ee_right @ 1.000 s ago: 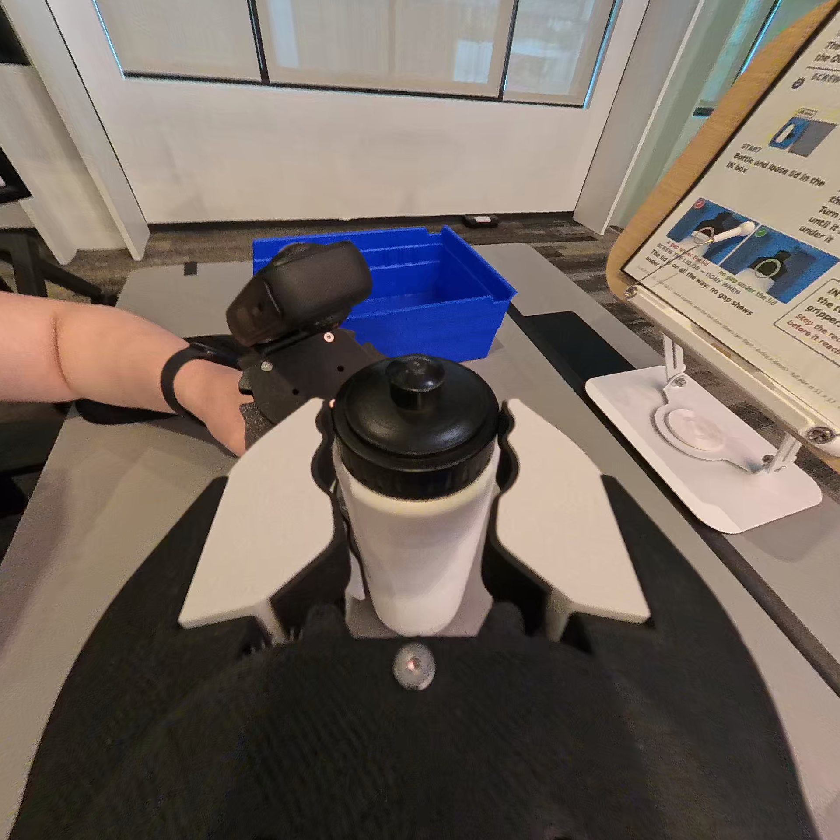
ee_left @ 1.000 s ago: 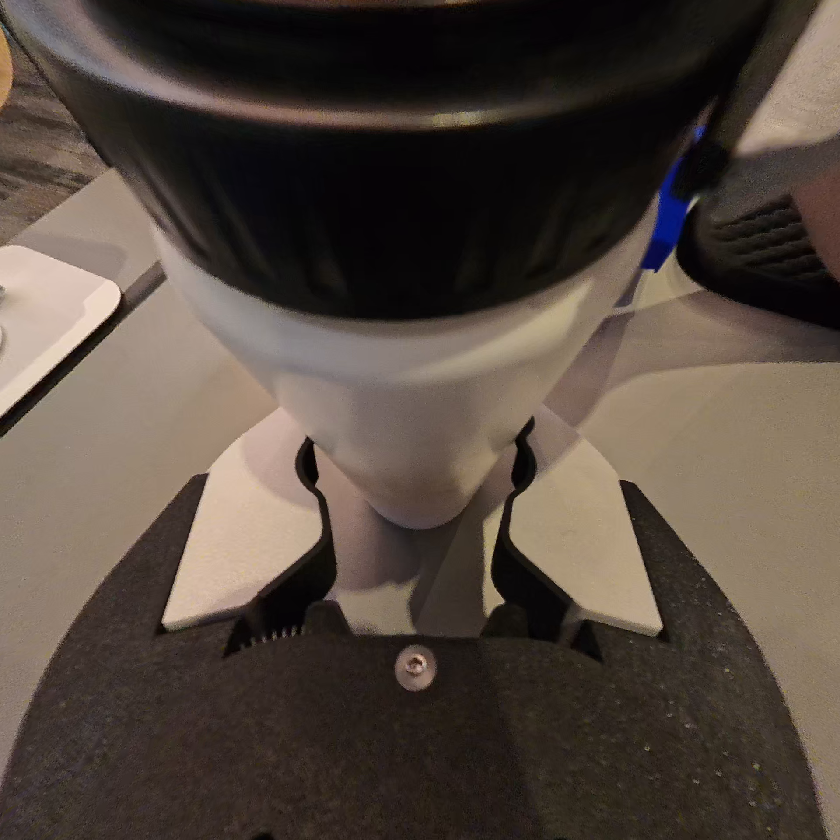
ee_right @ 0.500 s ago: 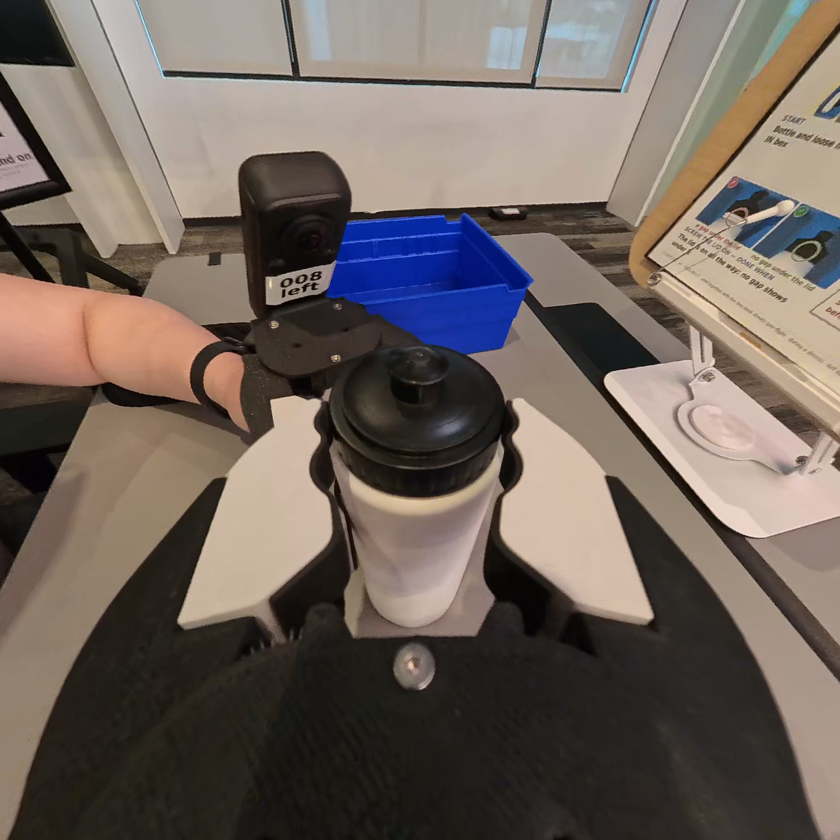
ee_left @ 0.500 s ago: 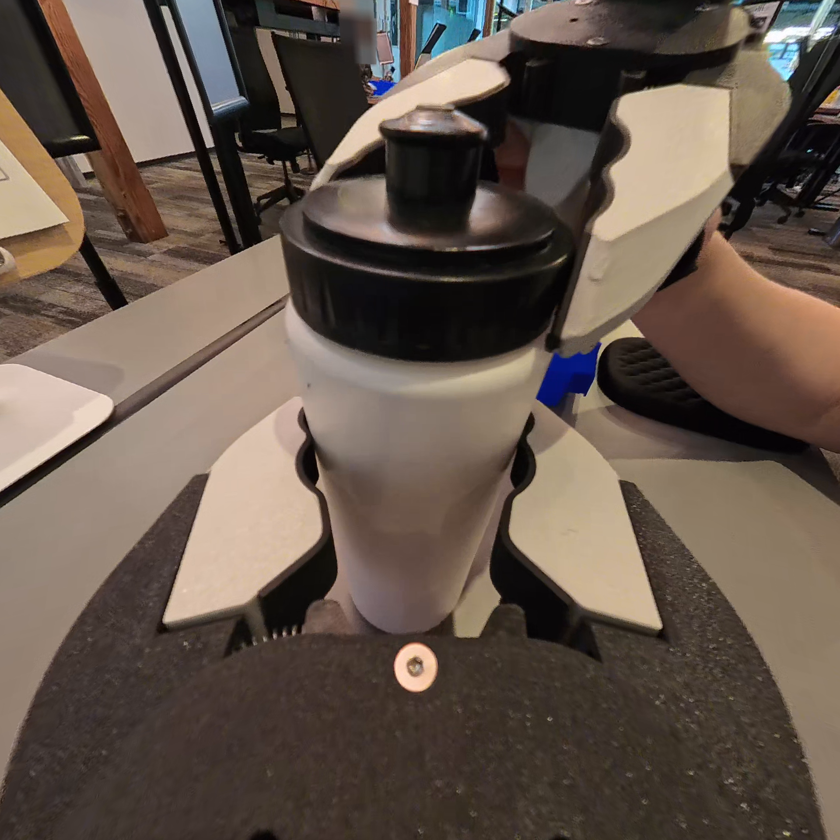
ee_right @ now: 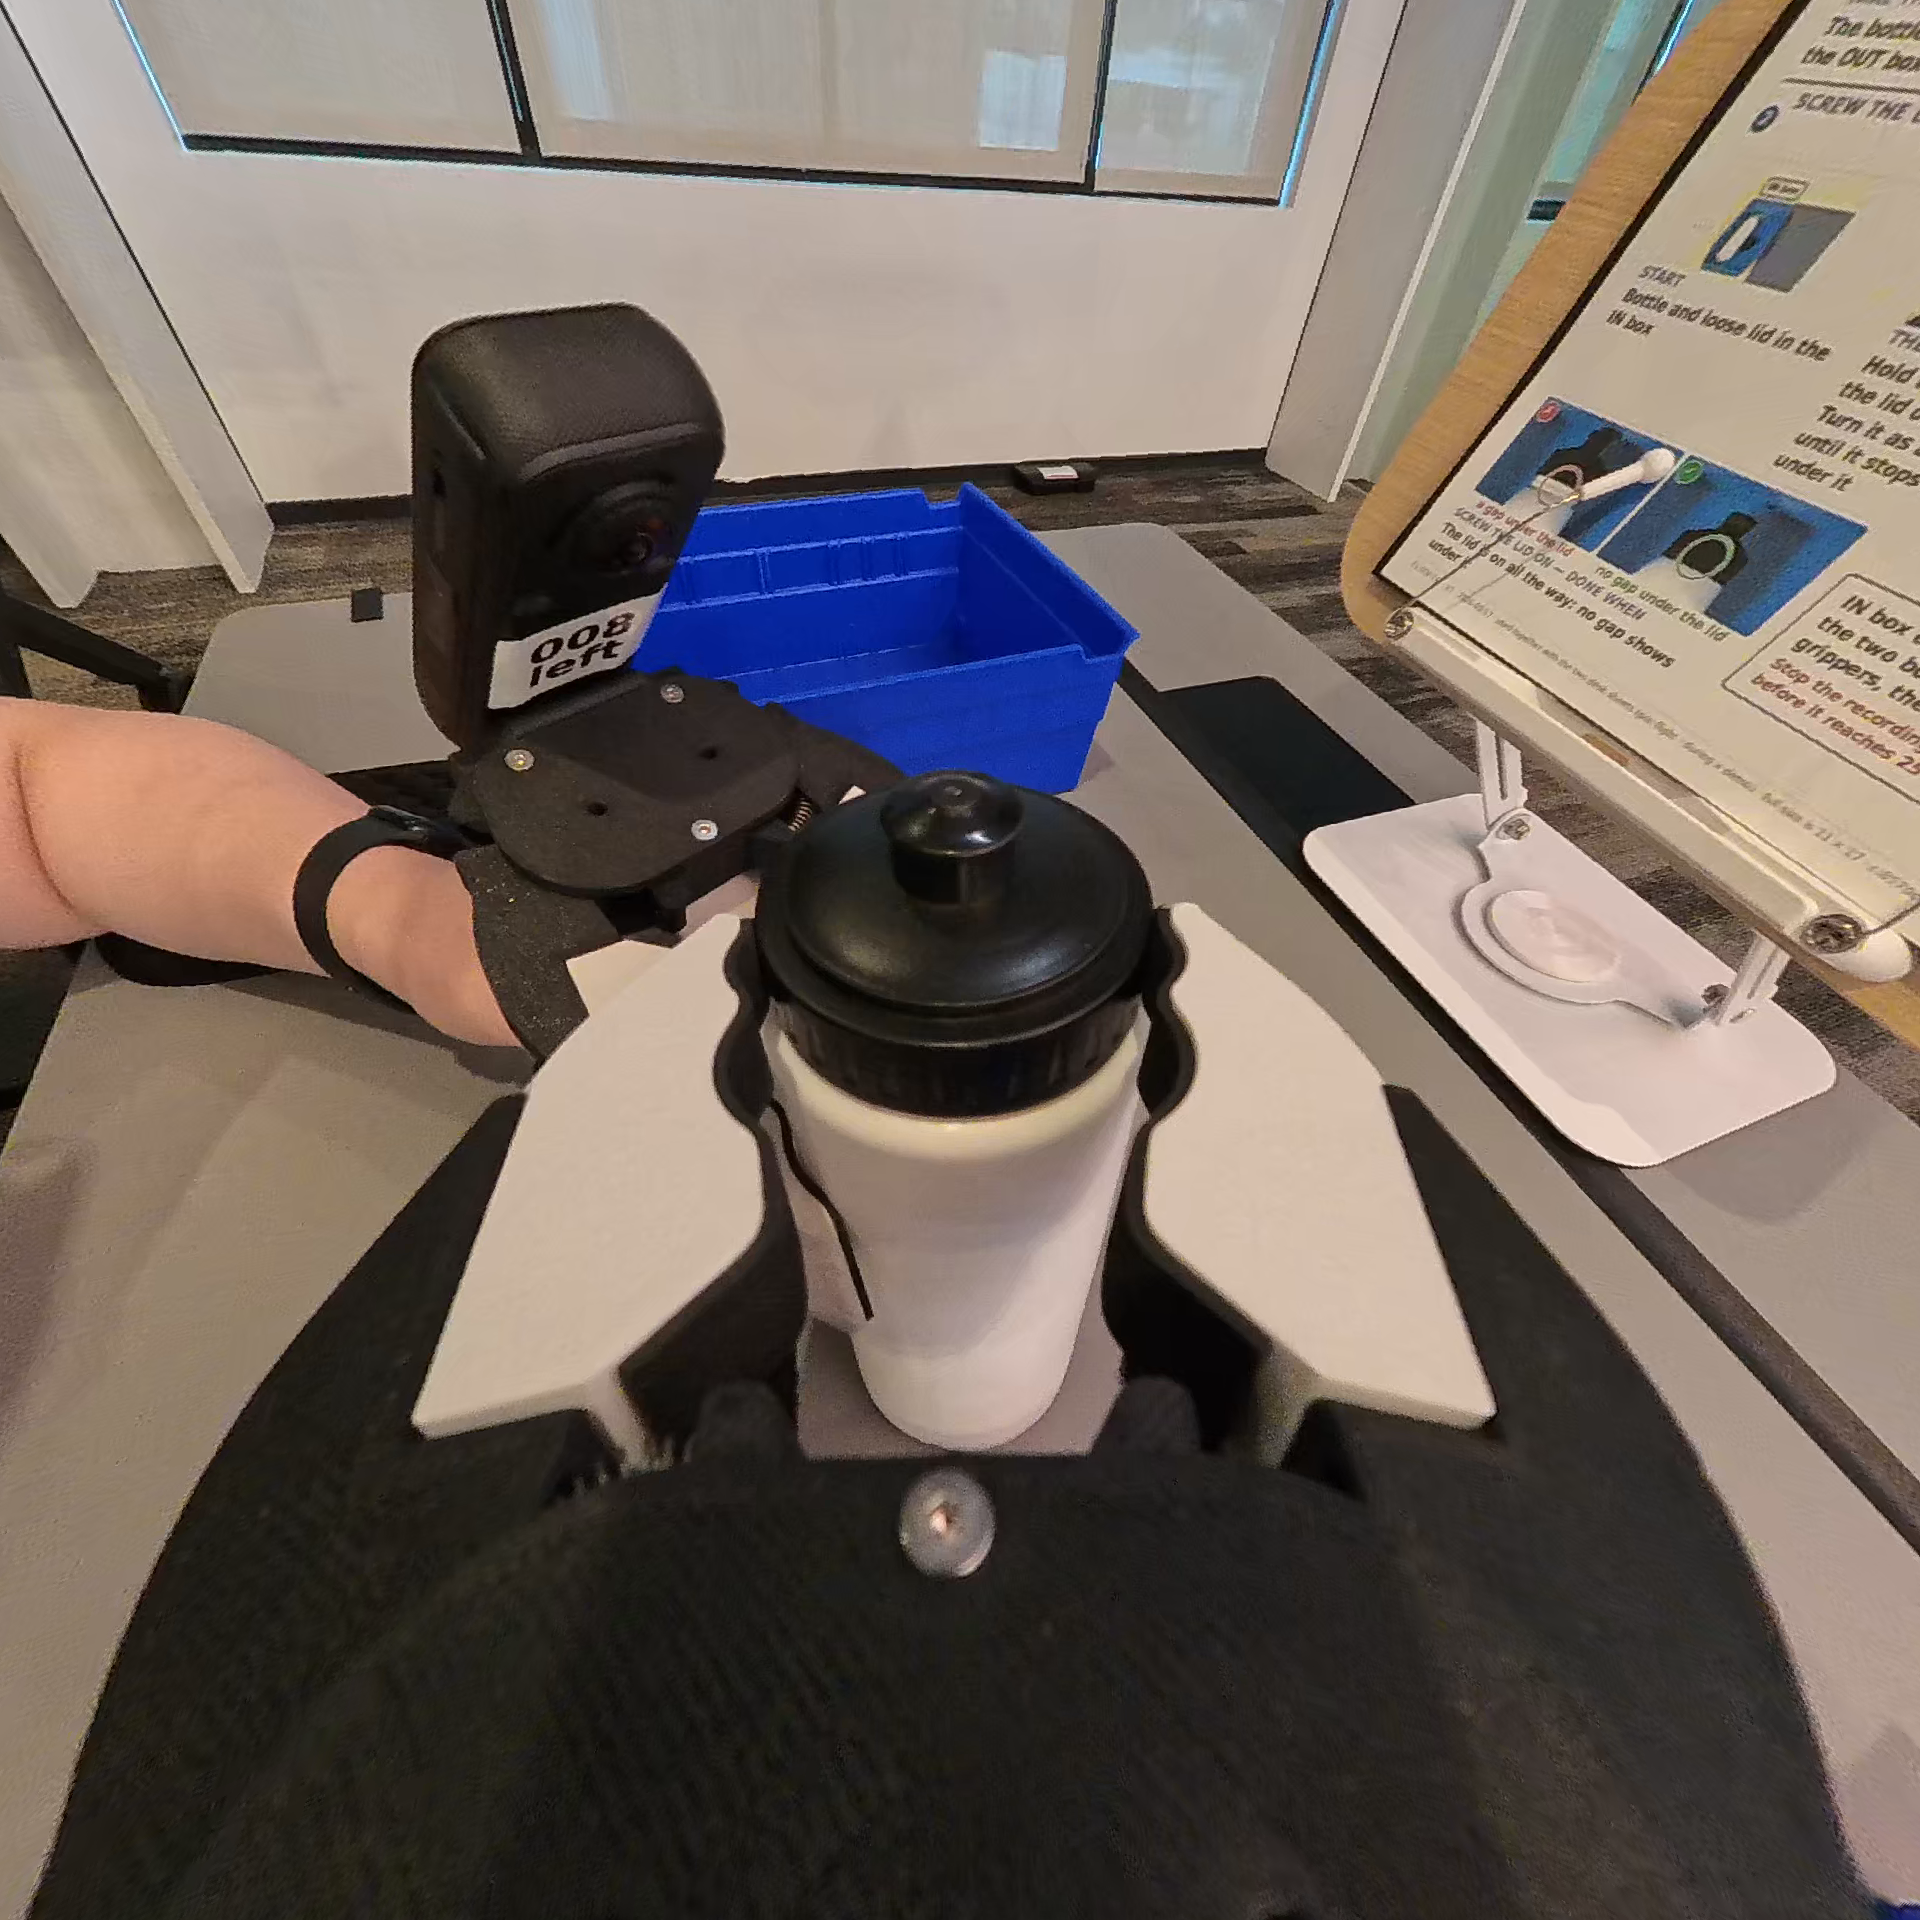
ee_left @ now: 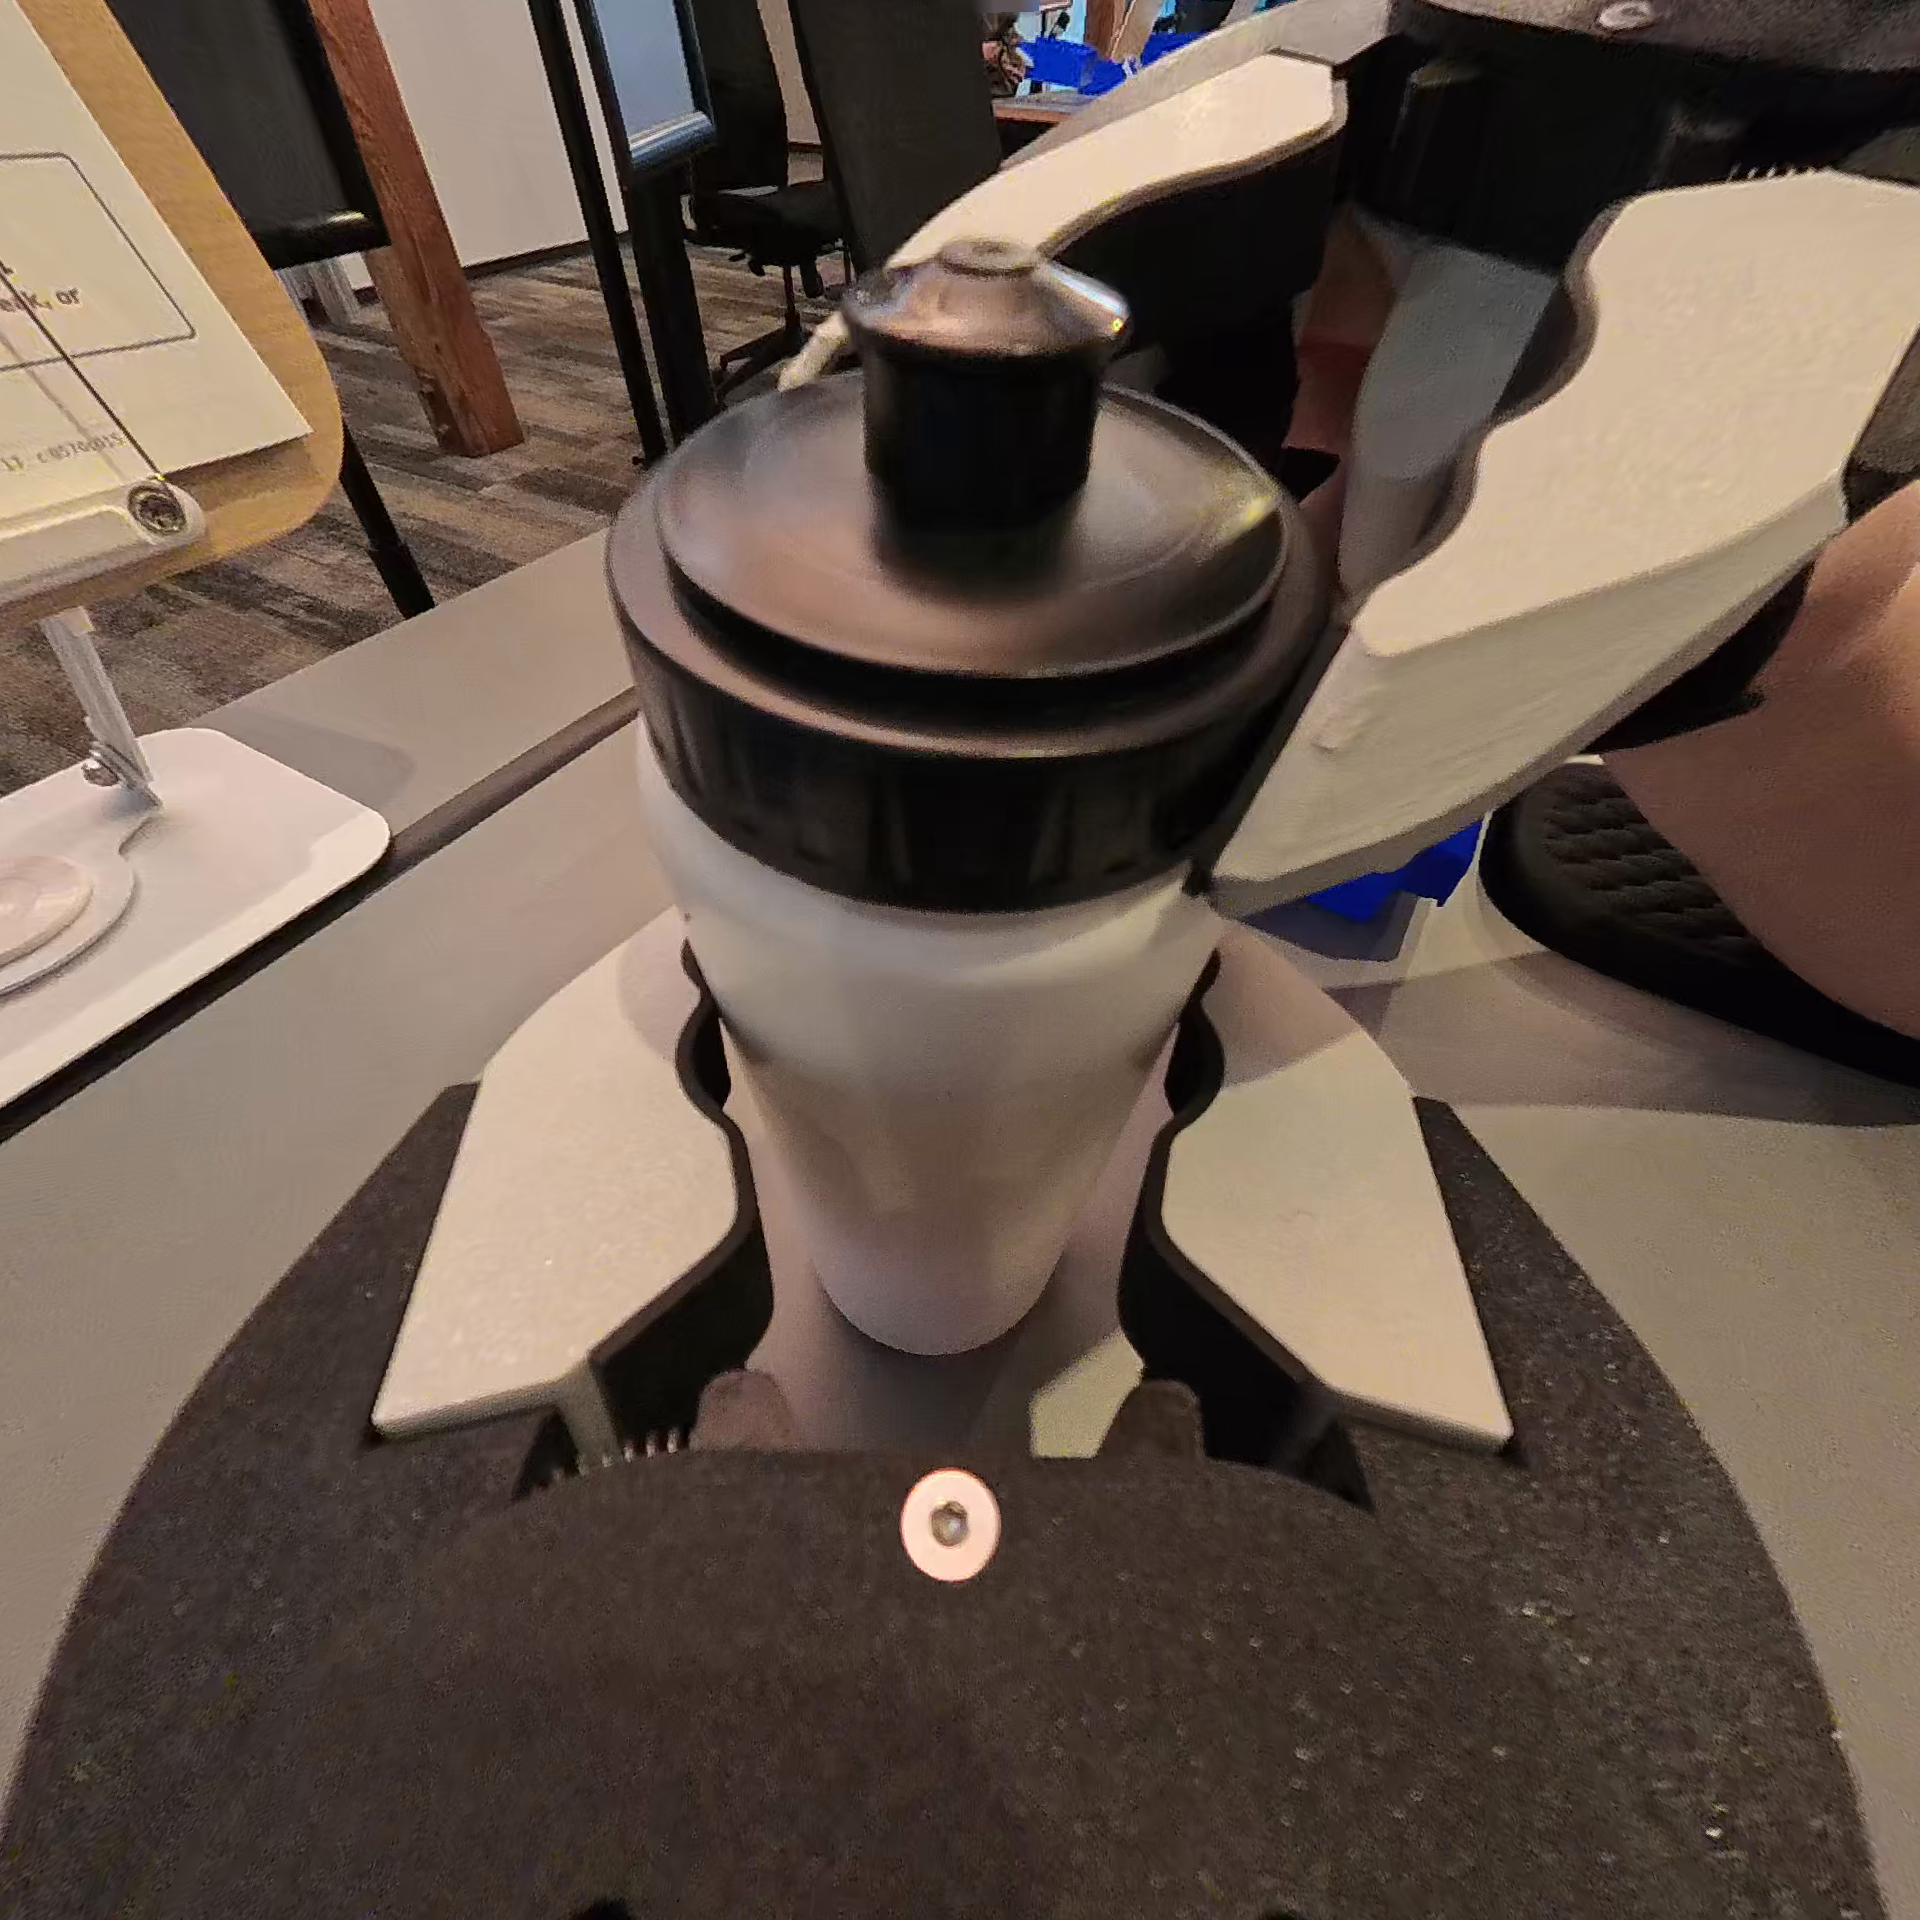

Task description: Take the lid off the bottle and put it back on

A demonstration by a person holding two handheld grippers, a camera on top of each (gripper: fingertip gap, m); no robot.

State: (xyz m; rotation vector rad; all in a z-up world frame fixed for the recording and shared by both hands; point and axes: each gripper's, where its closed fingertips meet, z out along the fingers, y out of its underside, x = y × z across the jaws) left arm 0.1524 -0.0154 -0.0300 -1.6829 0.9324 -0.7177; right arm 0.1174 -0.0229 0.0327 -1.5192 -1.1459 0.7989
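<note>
A white bottle (ee_left: 935,1091) with a black screw lid (ee_left: 935,727) stands upright on the grey table (ee_left: 260,1143). My left gripper (ee_left: 945,997) is shut on the bottle's white body, below the lid. My right gripper (ee_right: 956,935) is shut on the lid (ee_right: 951,966), one fingertip on each side of its ribbed rim. In the left wrist view the right gripper's fingers (ee_left: 1558,520) come down onto the lid from the upper right. In the right wrist view the left gripper's camera mount (ee_right: 623,769) shows behind the bottle (ee_right: 956,1247); its fingertips are hidden.
An open blue bin (ee_right: 914,644) sits on the table behind the bottle. An instruction board on a white stand (ee_right: 1558,987) is to the right, also showing in the left wrist view (ee_left: 156,831). A black pad (ee_left: 1662,935) lies under the person's right forearm.
The left gripper has tipped upright from a tilted pose, bringing the lid's top and the right gripper into its view. The right gripper has turned slightly. Both grips are unchanged.
</note>
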